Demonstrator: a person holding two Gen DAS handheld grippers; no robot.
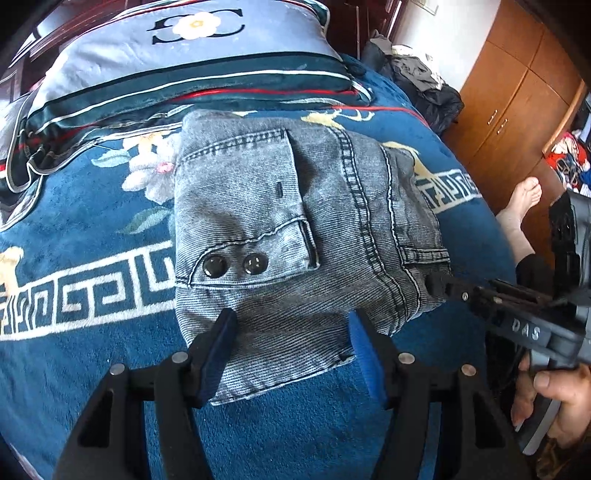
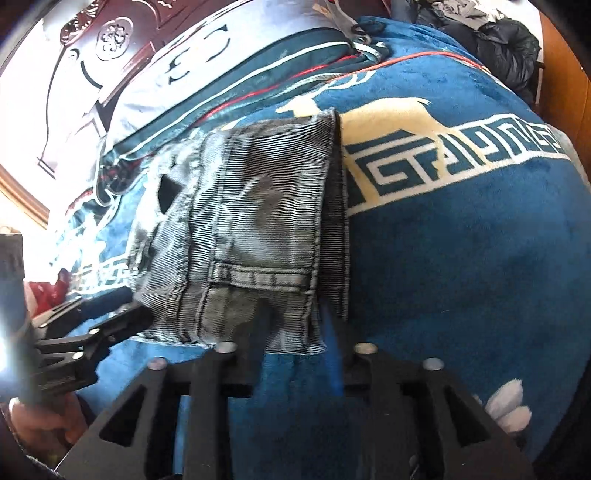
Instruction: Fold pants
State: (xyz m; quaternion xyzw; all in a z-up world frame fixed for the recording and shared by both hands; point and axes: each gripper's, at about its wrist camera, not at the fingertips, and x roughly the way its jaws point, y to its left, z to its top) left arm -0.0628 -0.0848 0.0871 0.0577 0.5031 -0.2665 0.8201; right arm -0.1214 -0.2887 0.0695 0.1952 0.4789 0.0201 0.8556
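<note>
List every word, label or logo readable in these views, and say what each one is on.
"DAS": raised letters on the right tool, seen from the left wrist view.
Interlocked "C" logo with a flower: printed on the pillow.
Marking on the left tool body: too blurred to read.

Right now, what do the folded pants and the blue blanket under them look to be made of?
Pants: grey washed denim, by the twill ribbing, dark topstitched seams and two snap studs.
Blanket: soft plush fleece, matte and fuzzy, with a printed key border; the exact fibre is unclear.
</note>
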